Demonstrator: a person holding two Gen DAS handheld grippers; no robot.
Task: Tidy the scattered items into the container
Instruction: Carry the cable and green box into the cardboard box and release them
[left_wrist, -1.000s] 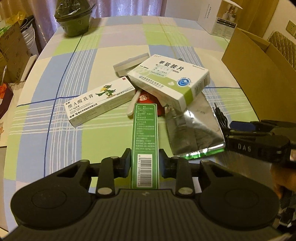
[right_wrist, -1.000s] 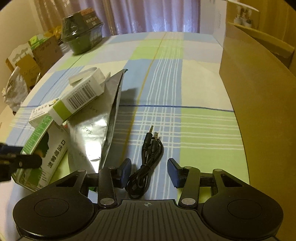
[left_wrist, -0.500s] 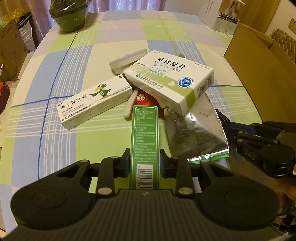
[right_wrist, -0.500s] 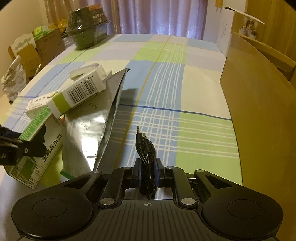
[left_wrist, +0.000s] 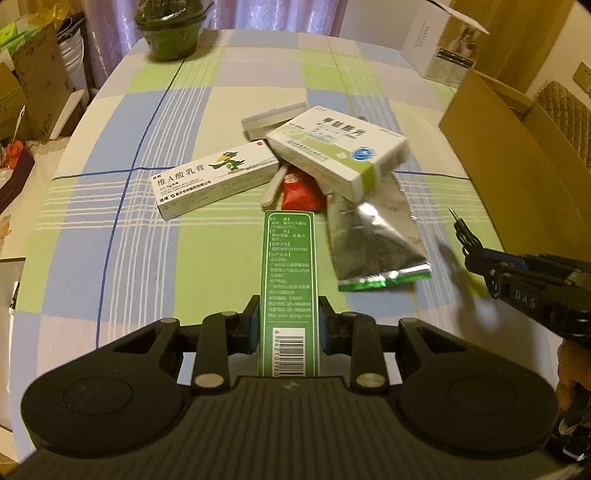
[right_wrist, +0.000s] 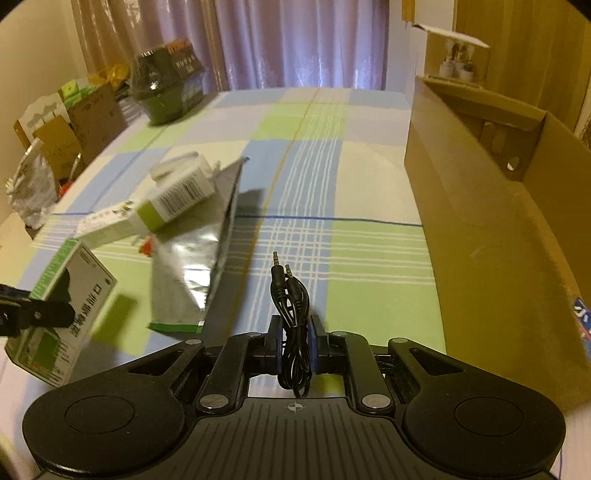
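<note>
With jaws clamped on the green box (left_wrist: 289, 280) and audio cable (right_wrist: 291, 314), we should lift both over the cardboard box (right_wrist: 491, 229) wall at right.

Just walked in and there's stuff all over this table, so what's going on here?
A person is tidying with a handheld gripper in each hand. The left gripper is shut on a green box, and the right gripper is shut on a coiled black audio cable. The cardboard box stands open at the right. Lying on the checked tablecloth are a parrot-printed box, a white and green medicine box, a red packet and a silver foil pouch.
</note>
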